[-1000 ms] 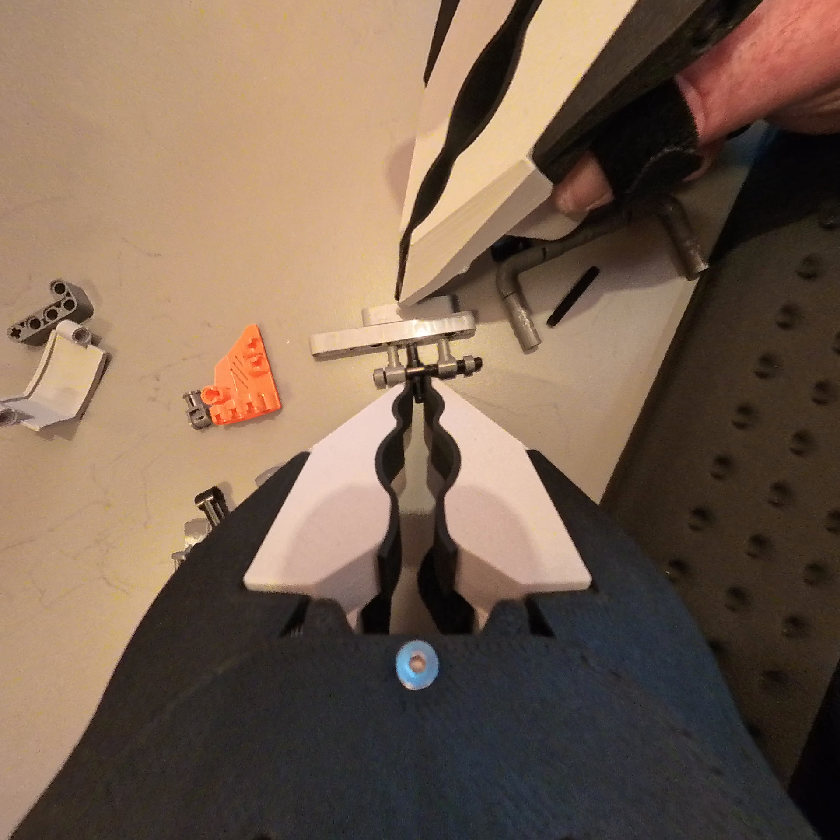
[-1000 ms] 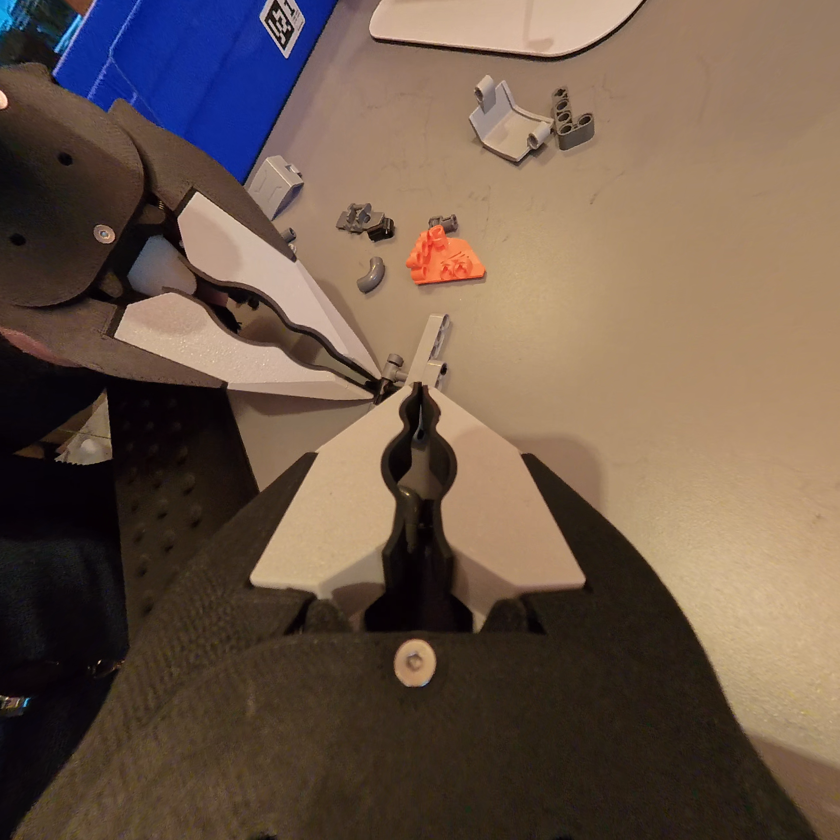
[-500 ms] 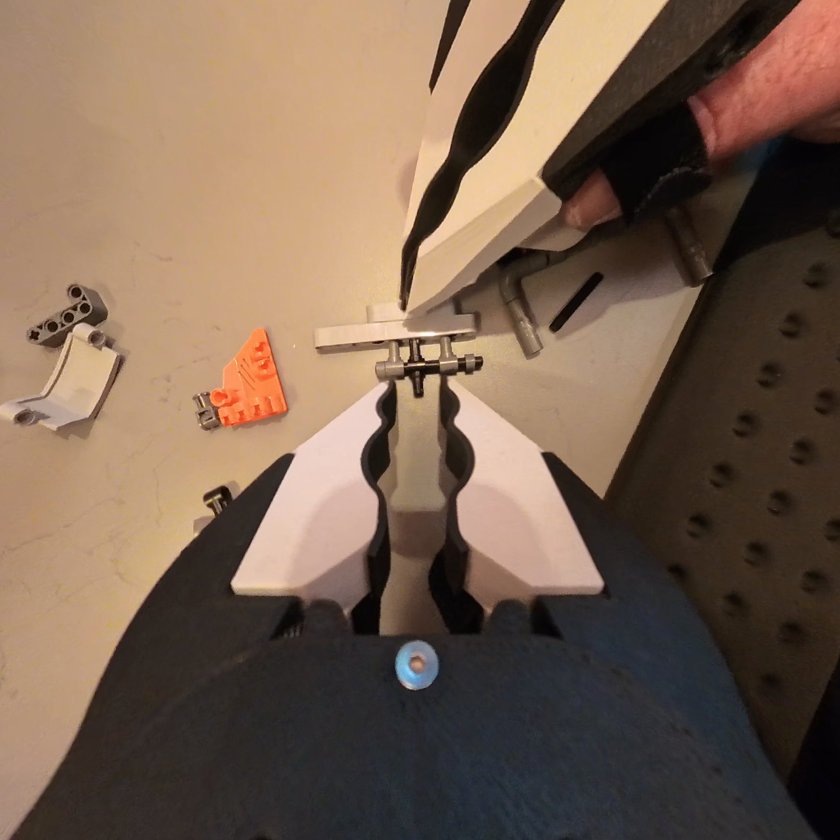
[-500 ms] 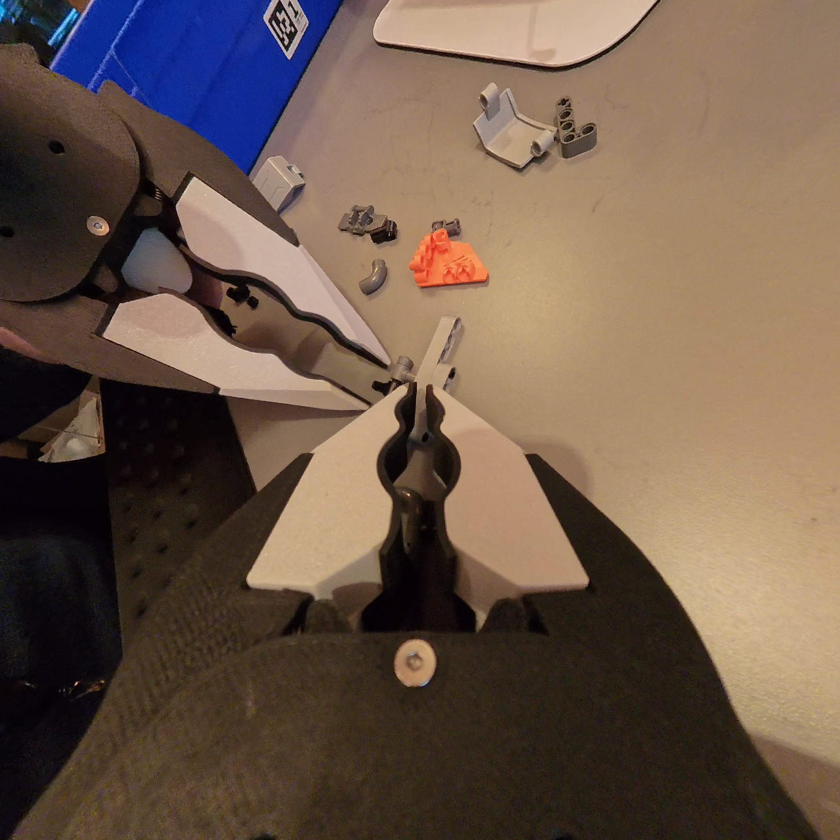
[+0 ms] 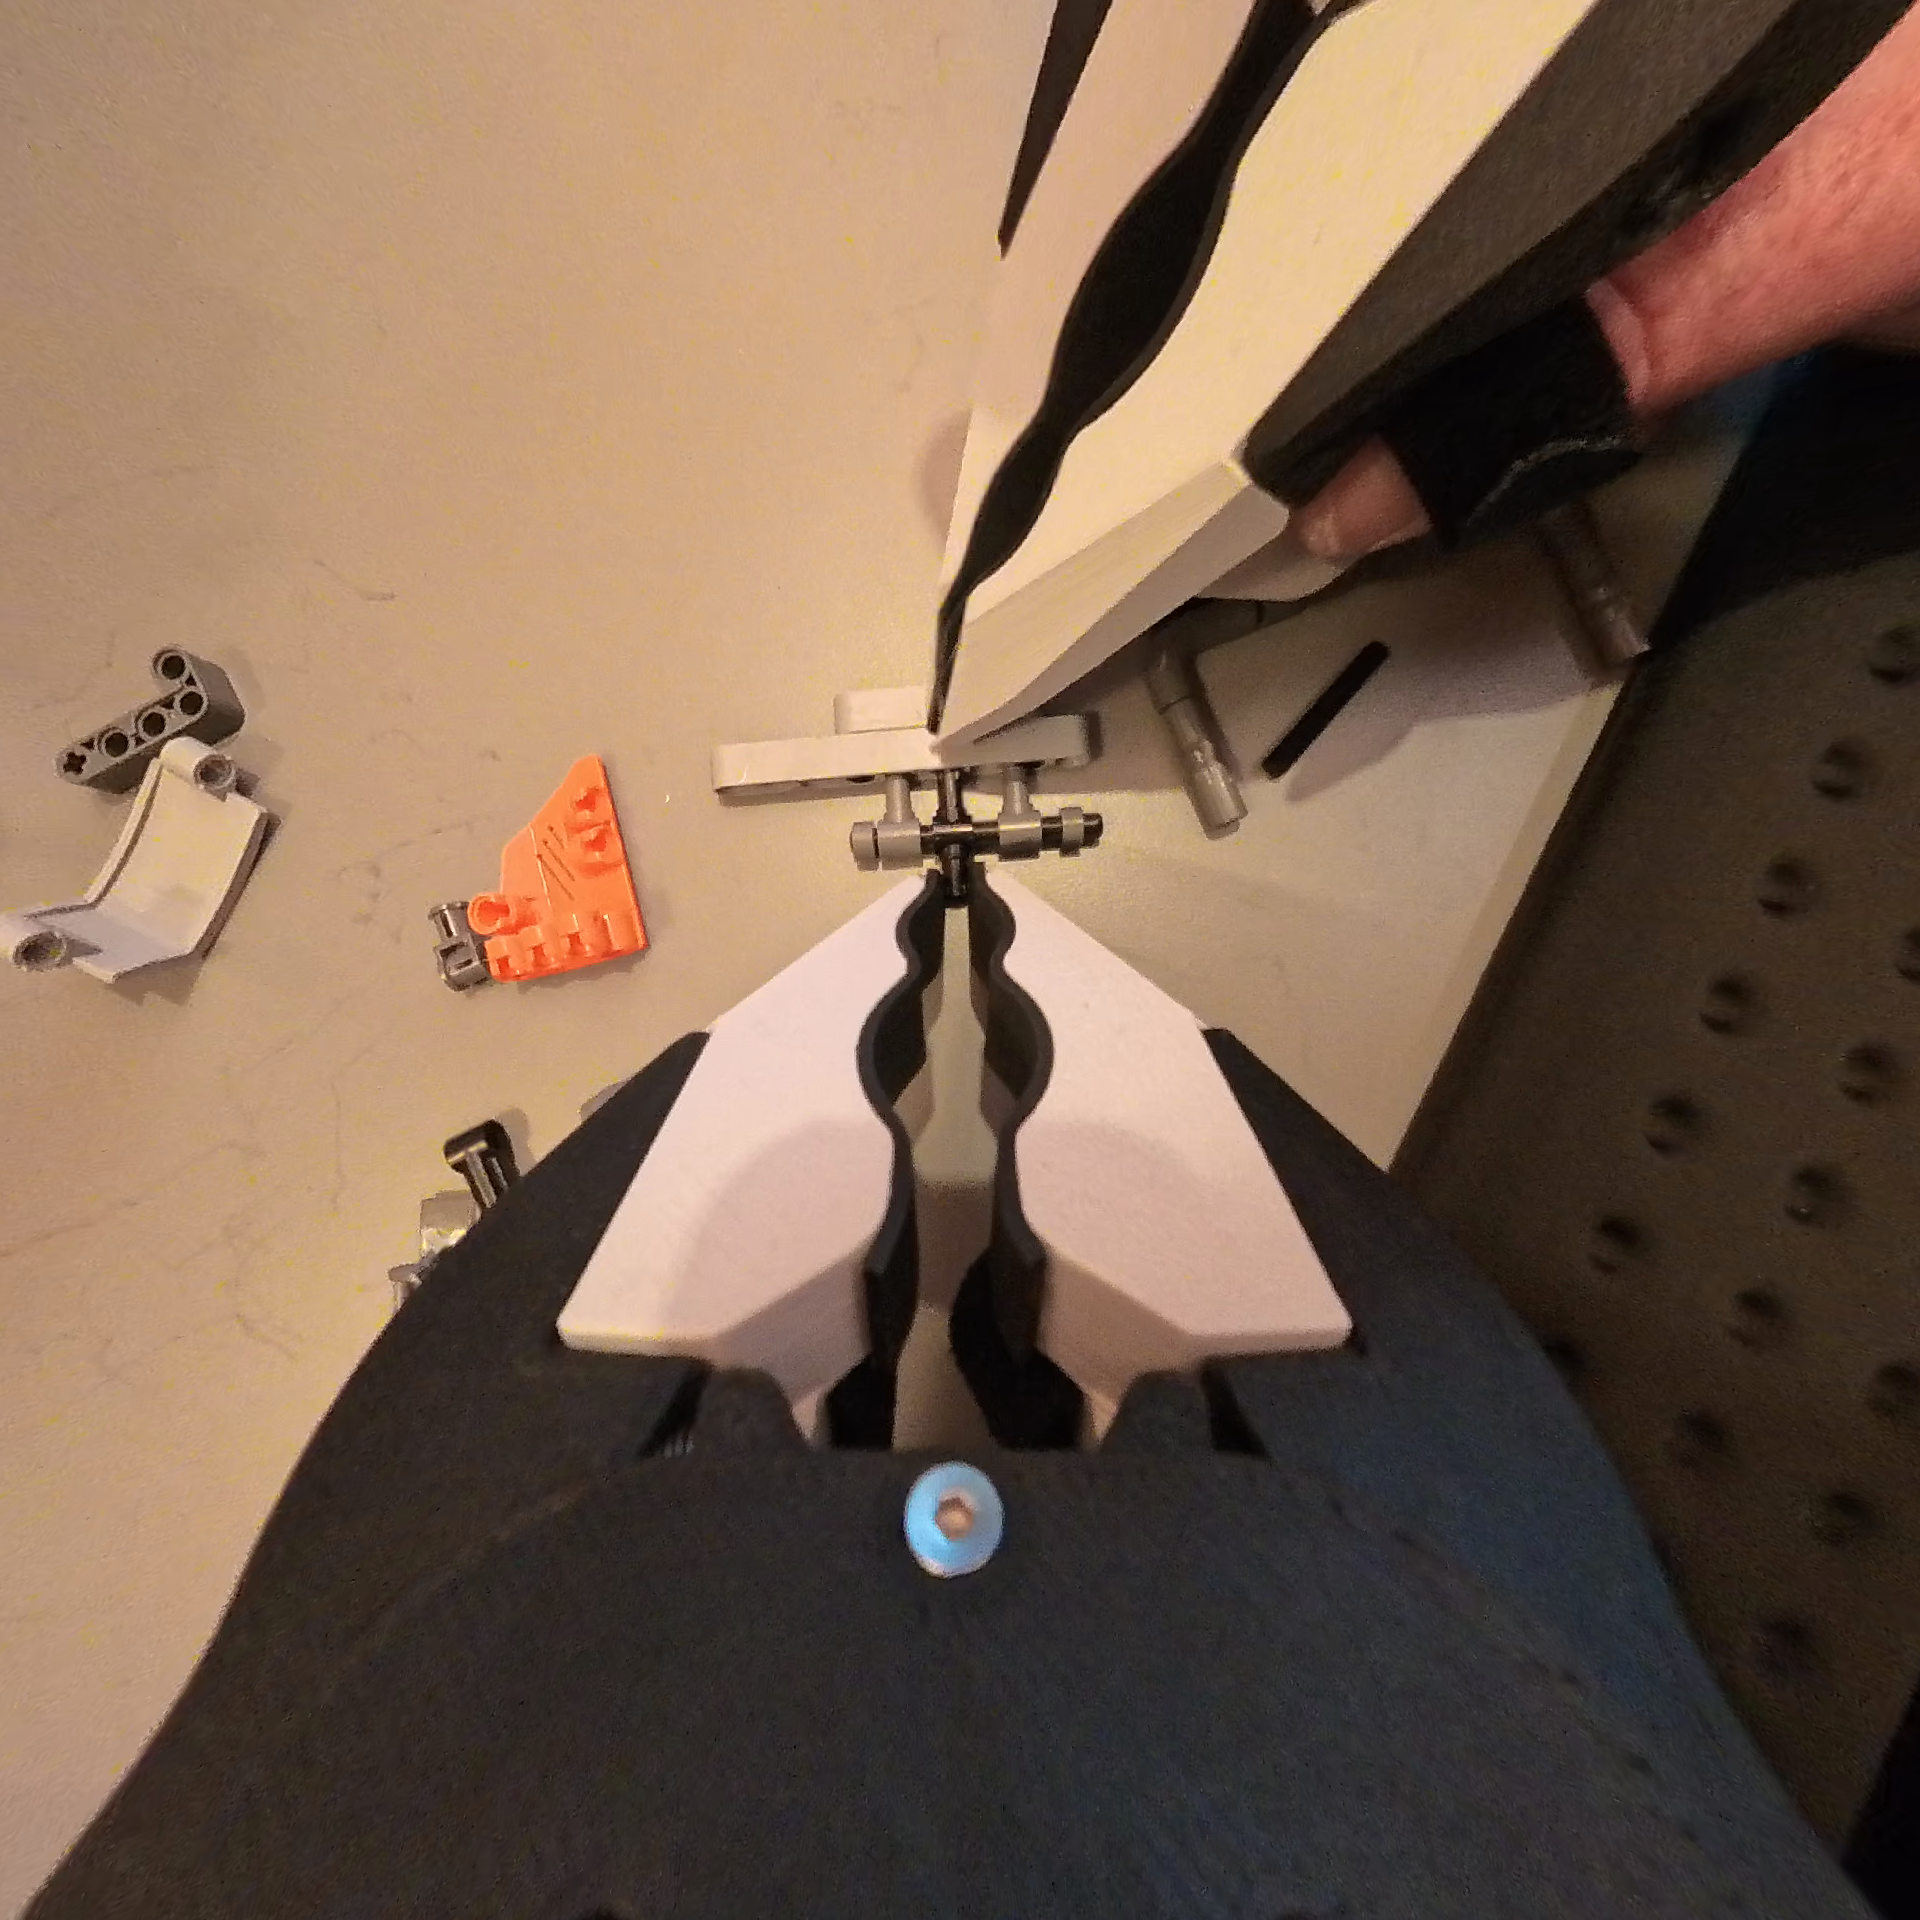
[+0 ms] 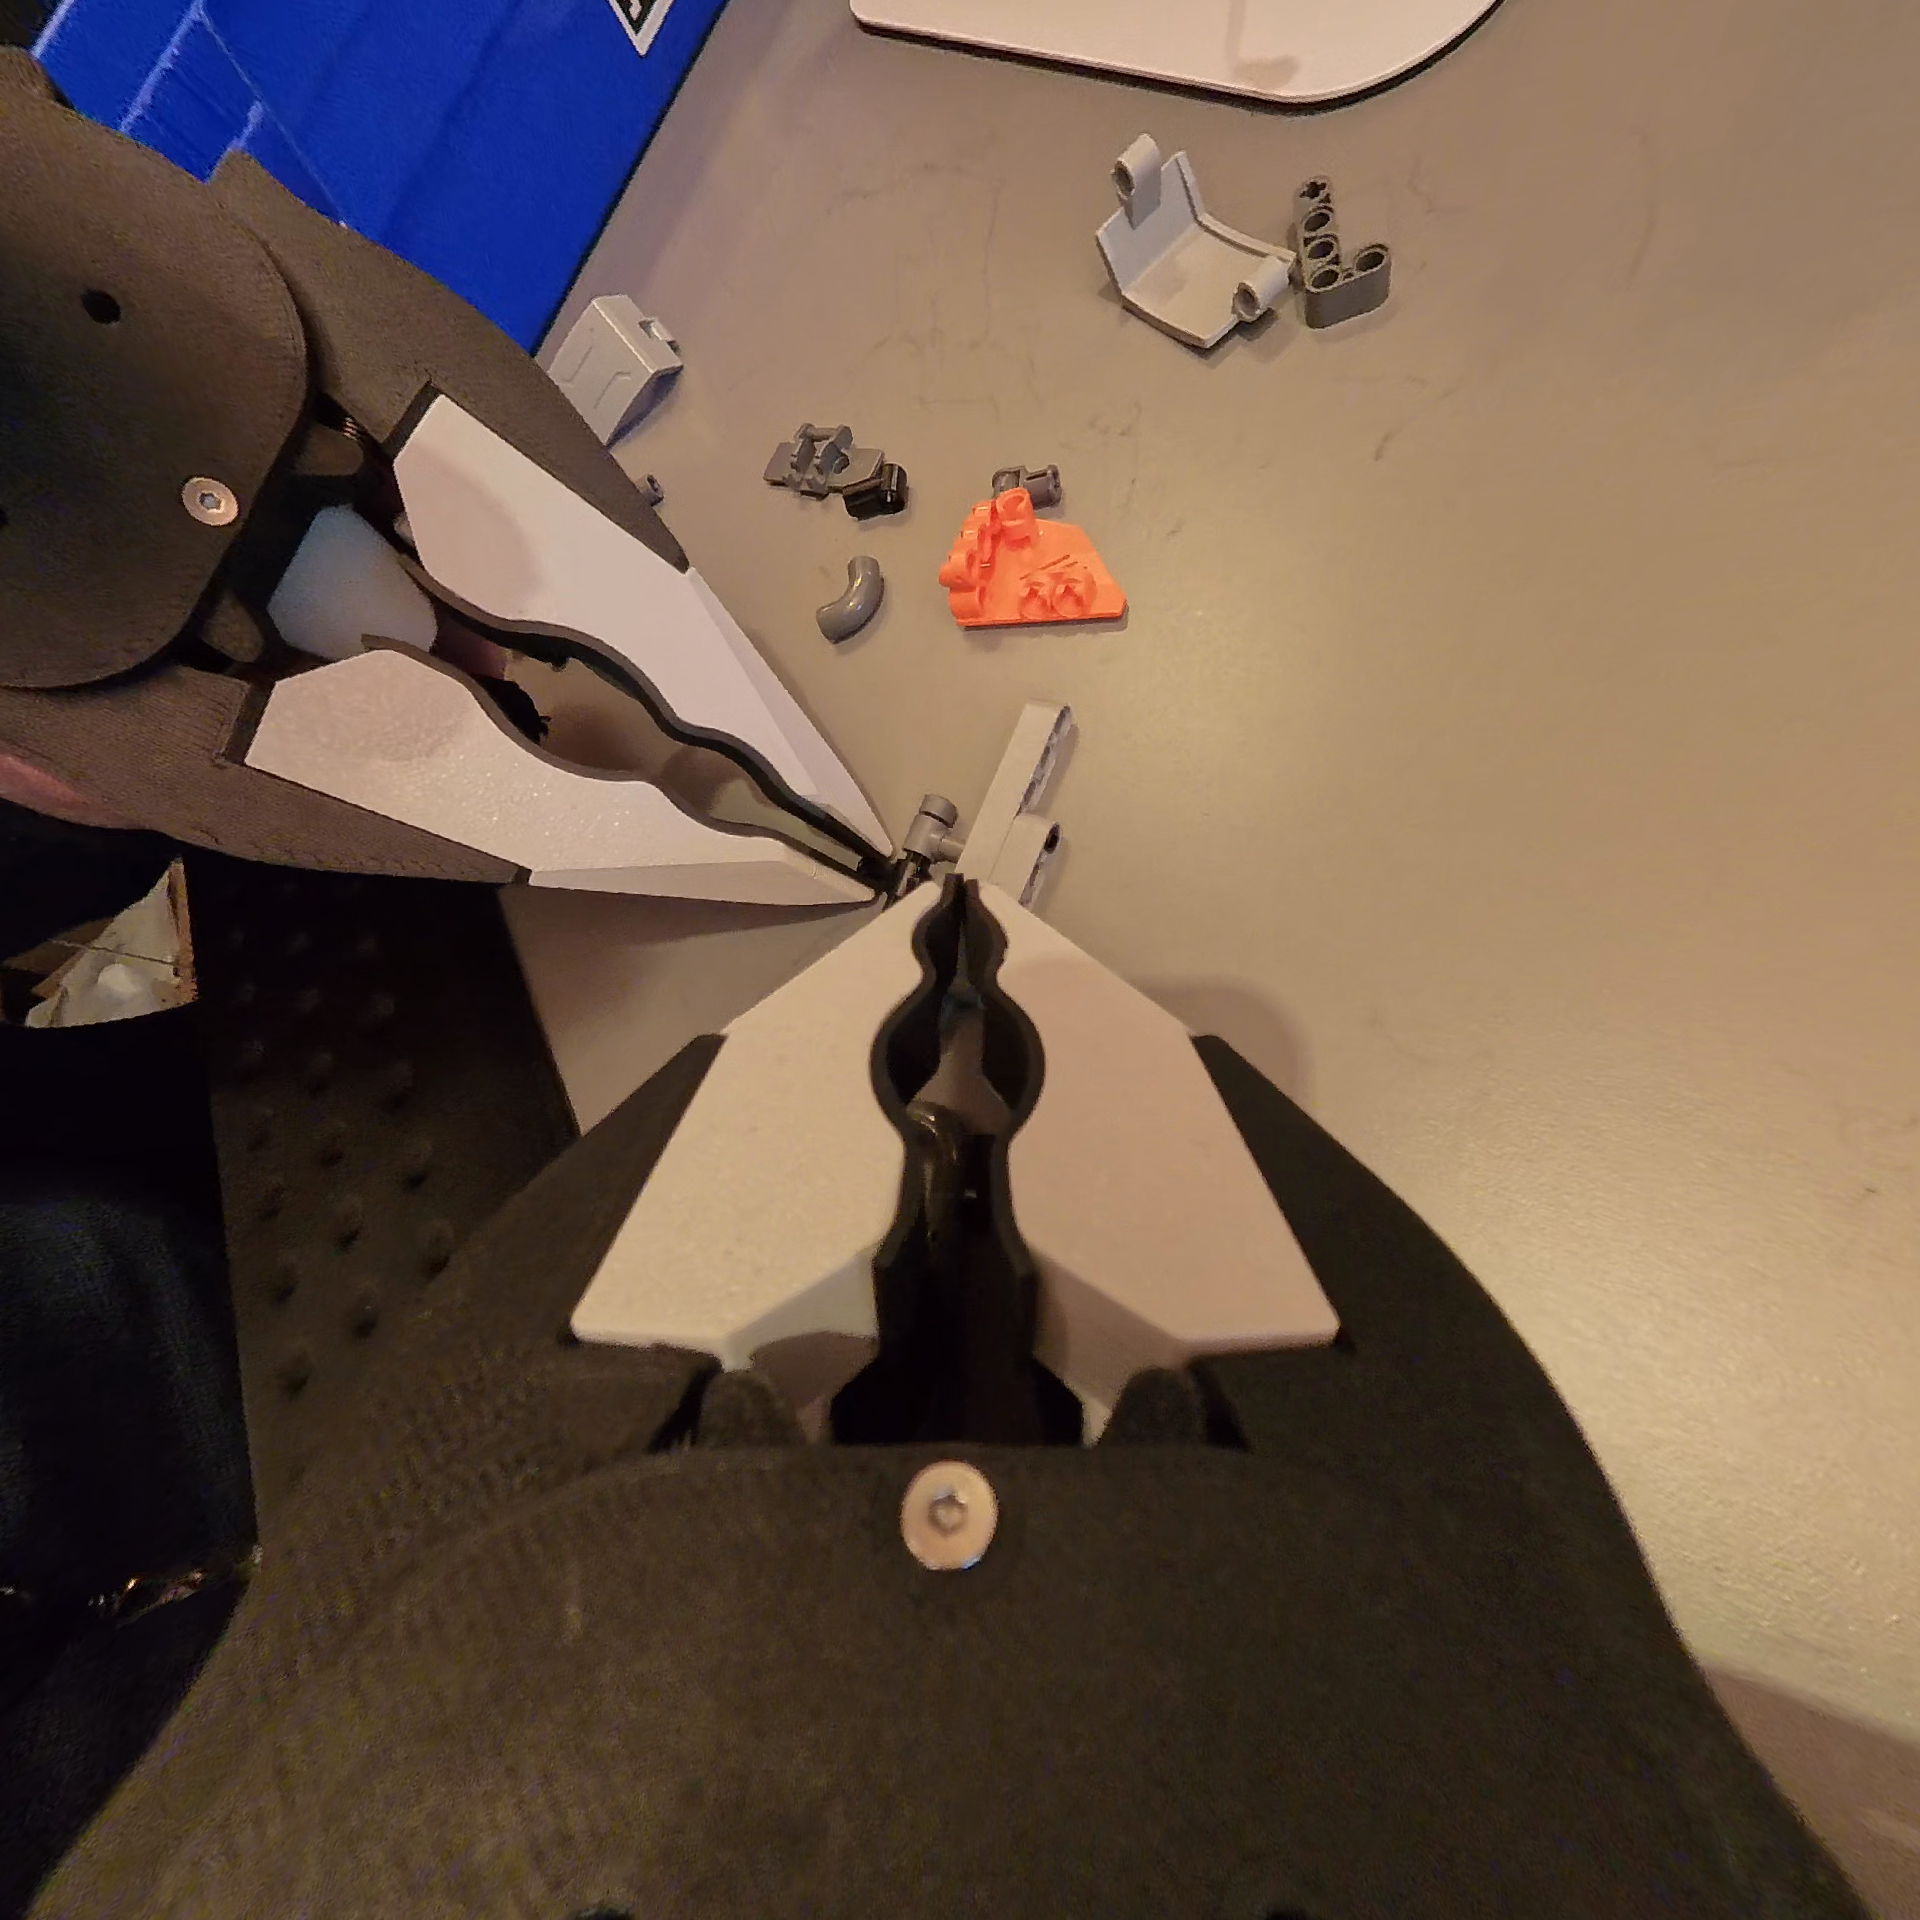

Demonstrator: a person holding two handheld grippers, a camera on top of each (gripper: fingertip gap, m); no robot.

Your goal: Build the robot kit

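A light grey beam point(image 5: 790, 767) carries a small cross-piece point(image 5: 977, 831) of grey connectors on a black axle, with a short black pin pointing toward me. My left gripper point(image 5: 951, 894) is shut on that black pin. My right gripper point(image 5: 940, 707) comes in from the upper right and is shut on the beam's upper edge. In the right wrist view the right gripper point(image 6: 958, 891) pinches the near end of the beam point(image 6: 1023, 779), which is tilted upright off the table. The left gripper point(image 6: 881, 860) meets it from the left at a grey connector point(image 6: 932, 821).
An orange wedge panel point(image 5: 566, 883), a curved light grey panel point(image 5: 156, 862) and a dark grey L-beam point(image 5: 151, 717) lie to the left. A grey bent tube point(image 5: 1195, 748) and a black axle point(image 5: 1325, 707) lie behind. A black perforated mat point(image 5: 1714, 1039) borders the right; a blue box point(image 6: 364, 125) stands far left. The grippers are tip to tip, or close to it.
My left gripper was shut on the black pin, opened and drew back half a second ago, and has now closed on the pin again. The right gripper has kept hold of the beam.
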